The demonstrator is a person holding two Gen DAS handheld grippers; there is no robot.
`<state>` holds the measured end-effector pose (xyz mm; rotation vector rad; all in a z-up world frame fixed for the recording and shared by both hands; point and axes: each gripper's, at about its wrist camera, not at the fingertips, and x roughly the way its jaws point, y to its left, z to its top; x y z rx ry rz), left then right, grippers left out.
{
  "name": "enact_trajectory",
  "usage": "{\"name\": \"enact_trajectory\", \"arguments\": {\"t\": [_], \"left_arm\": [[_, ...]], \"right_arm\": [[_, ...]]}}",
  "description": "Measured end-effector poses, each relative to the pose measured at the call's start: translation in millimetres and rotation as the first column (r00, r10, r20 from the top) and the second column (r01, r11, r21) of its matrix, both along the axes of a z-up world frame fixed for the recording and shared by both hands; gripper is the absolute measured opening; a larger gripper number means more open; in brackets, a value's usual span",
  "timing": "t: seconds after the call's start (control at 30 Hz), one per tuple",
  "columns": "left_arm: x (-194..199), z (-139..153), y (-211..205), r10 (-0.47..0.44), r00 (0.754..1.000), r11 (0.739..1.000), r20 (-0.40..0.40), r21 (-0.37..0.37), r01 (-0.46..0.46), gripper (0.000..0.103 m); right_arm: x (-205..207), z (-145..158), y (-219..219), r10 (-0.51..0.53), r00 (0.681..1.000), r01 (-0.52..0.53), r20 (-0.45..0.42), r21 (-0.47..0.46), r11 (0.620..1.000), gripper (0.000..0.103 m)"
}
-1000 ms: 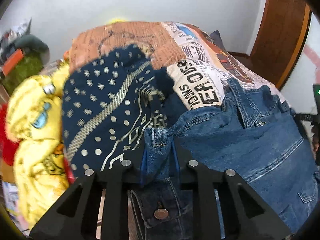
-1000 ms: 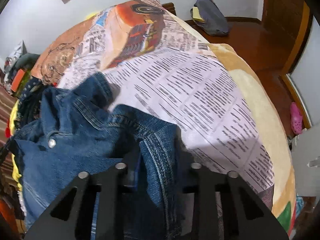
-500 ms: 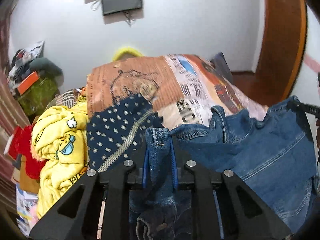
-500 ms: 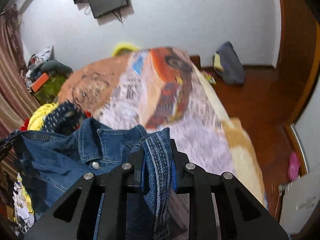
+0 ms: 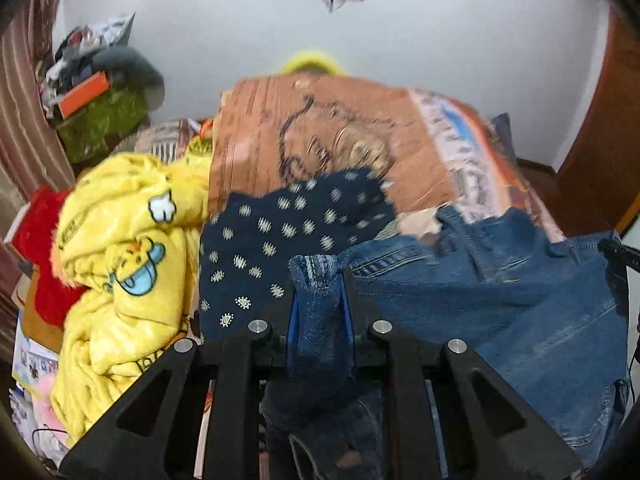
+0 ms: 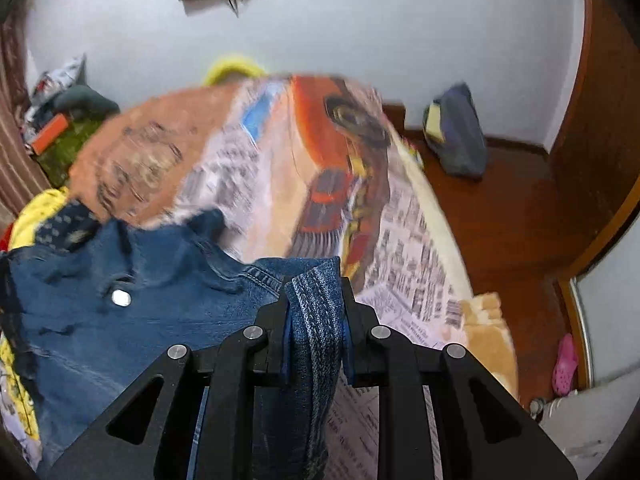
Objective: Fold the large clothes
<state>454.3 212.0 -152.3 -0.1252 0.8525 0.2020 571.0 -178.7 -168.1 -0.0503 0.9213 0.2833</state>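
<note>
Holding: left tool (image 5: 320,312), level, facing the wall, jaws closed on a bunched fold of denim jacket (image 5: 500,300). Right tool (image 6: 314,320), level, tilted slightly, jaws likewise closed on a stitched jacket edge. Jacket: blue denim, stretched between both tools, raised above the bed (image 6: 400,240), body hanging below; metal button (image 6: 121,298) visible in the right wrist view. Beside the jacket, left: navy dotted cloth (image 5: 280,248), yellow cartoon blanket (image 5: 120,260), red plush (image 5: 38,236). Bed cover: newspaper and car print. Floor: grey bag (image 6: 456,132), pink shoe (image 6: 565,364). Both views motion-blurred.
</note>
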Motion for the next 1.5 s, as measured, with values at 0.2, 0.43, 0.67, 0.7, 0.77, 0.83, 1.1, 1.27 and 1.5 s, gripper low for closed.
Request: {"name": "enact_trajectory", "arguments": {"t": [0.2, 0.43, 0.67, 0.7, 0.77, 0.83, 1.1, 1.27, 1.5], "left_arm": [[21.8, -40.6, -3.4, 0.013, 0.995, 0.994, -0.095, 0.106, -0.003, 0.019], [16.6, -52.8, -5.5, 0.008, 0.991, 0.997, -0.136, 0.074, 0.002, 0.038], [-16.8, -18.4, -16.2, -0.037, 0.992, 0.998, -0.117, 0.048, 0.043, 0.053], [-24.9, -10.1, -19.3, -0.048, 0.993, 0.997, -0.106, 0.048, 0.053, 0.053], [-37.6, 2.7, -25.6, -0.064, 0.994, 0.996, -0.085, 0.055, 0.069, 0.055], [-51.8, 16.2, -31.8, -0.081, 0.995, 0.994, -0.064, 0.064, 0.085, 0.058], [-107.2, 56.5, -55.2, -0.158, 0.987, 0.983, 0.007, 0.100, 0.157, 0.061], [-144.8, 62.5, -65.5, -0.195, 0.980, 0.977, 0.038, 0.101, 0.191, 0.070], [-188.2, 40.9, -66.2, -0.198, 0.980, 0.978, 0.006, 0.065, 0.197, 0.075]], "right_arm": [[7.1, -47.7, -6.3, -0.011, 0.995, 0.009, -0.100, -0.024, 1.000, 0.019], [-11.5, -48.5, -5.0, 0.009, 0.991, -0.025, -0.132, -0.118, 0.993, 0.031], [-53.6, -2.7, -12.0, 0.050, 0.992, -0.059, -0.113, -0.080, 0.995, 0.033], [-63.7, 7.8, -13.7, 0.057, 0.993, -0.063, -0.105, -0.062, 0.996, 0.033], [-79.2, 24.3, -15.8, 0.070, 0.994, -0.073, -0.082, -0.033, 0.997, 0.034], [-95.9, 41.1, -16.0, 0.078, 0.996, -0.080, -0.047, -0.028, 0.996, 0.036], [-165.1, 111.6, -21.2, 0.100, 0.988, -0.099, 0.120, -0.014, 0.995, 0.051], [-202.4, 122.4, -25.6, 0.112, 0.982, -0.112, 0.152, -0.009, 0.994, 0.060], [-247.4, 94.1, -28.9, 0.140, 0.983, -0.131, 0.116, -0.077, 0.988, 0.062]]}}
